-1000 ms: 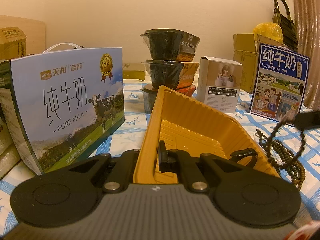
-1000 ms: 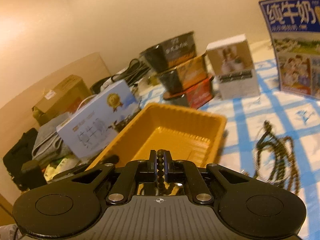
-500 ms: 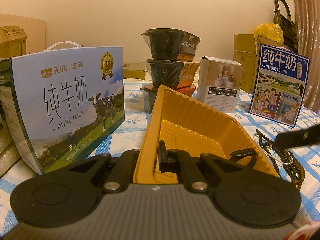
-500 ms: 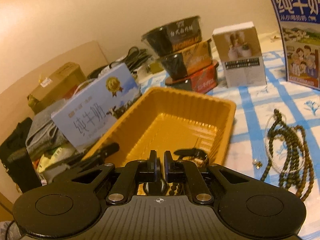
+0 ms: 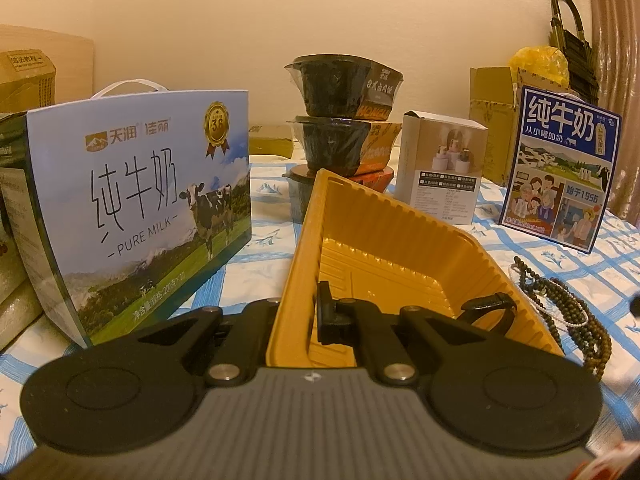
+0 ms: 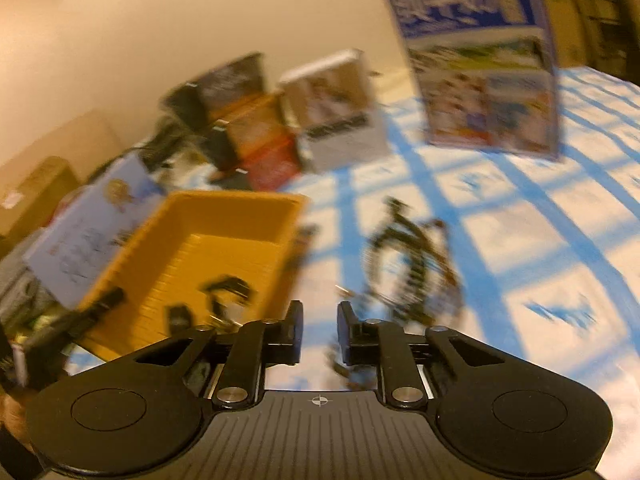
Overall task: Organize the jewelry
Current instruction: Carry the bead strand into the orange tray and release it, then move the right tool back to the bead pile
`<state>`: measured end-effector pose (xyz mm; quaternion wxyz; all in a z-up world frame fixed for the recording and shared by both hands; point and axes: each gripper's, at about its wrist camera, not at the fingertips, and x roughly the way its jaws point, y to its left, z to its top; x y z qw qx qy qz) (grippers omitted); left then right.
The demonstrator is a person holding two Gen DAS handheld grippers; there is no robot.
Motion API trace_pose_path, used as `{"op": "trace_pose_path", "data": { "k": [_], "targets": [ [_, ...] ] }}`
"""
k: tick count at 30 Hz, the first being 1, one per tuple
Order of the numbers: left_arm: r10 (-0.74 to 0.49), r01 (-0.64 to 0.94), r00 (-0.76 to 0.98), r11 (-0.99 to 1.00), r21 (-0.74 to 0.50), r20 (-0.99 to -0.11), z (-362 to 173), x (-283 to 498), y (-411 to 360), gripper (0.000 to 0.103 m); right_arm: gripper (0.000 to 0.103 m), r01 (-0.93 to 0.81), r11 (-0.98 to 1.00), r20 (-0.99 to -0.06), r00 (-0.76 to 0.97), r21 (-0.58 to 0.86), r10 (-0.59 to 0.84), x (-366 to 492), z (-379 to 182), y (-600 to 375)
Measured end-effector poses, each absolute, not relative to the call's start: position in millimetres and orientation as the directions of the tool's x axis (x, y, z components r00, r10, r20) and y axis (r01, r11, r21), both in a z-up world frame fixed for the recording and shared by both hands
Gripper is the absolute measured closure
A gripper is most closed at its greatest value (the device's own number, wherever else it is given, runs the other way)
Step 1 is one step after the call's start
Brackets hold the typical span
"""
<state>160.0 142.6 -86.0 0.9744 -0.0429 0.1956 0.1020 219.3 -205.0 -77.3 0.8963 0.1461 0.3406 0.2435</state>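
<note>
My left gripper (image 5: 298,316) is shut on the near left wall of the yellow tray (image 5: 360,216) and holds it. A black wristband-like piece (image 5: 486,308) lies in the tray's near right corner. Dark bead necklaces (image 5: 568,312) lie heaped on the blue checked cloth right of the tray. In the blurred right wrist view my right gripper (image 6: 319,330) is open and empty, above the cloth between the tray (image 6: 224,208) and the bead heap (image 6: 412,256). Dark items (image 6: 224,292) lie in the tray; the blur hides what they are.
A pale blue milk carton (image 5: 140,208) stands left of the tray. Stacked black food bowls (image 5: 344,120) and a white box (image 5: 440,168) stand behind it. A dark blue milk box (image 5: 560,168) stands at the right. Cardboard boxes (image 5: 492,136) line the wall.
My right gripper held a bead strand over the tray, let it go into the tray, opened and swung right toward the bead heap. The left gripper and tray stayed still.
</note>
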Motion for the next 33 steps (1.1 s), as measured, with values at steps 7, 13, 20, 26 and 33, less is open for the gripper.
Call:
{"op": "trace_pose_path", "data": {
  "k": [7, 13, 20, 26, 33],
  "targets": [
    [0.185, -0.215, 0.902, 0.976, -0.034, -0.39, -85.5, 160.6, 141.3, 0.098, 0.074, -0.251, 0.887, -0.598, 0.664, 0.388, 0.45, 208.9, -97.7, -234.2],
    [0.188, -0.216, 0.901, 0.976, -0.028, -0.39, -84.7, 161.5, 140.3, 0.098, 0.072, -0.242, 0.904, -0.612, 0.671, 0.354, 0.419, 208.4, -102.0, -242.0],
    [0.187, -0.214, 0.901, 0.976, -0.026, -0.39, -84.4, 162.1, 140.8, 0.098, 0.071, -0.254, 0.907, -0.615, 0.67, 0.336, 0.416, 209.4, -102.7, -237.6],
    [0.187, -0.214, 0.902, 0.977, -0.026, -0.39, -84.4, 162.2, 140.8, 0.098, 0.071, -0.265, 0.904, -0.614, 0.666, 0.336, 0.423, 210.6, -102.4, -234.1],
    [0.188, -0.215, 0.901, 0.976, -0.027, -0.39, -84.4, 162.1, 141.0, 0.098, 0.071, -0.273, 0.903, -0.612, 0.666, 0.332, 0.426, 213.5, -100.9, -232.2]
  ]
}}
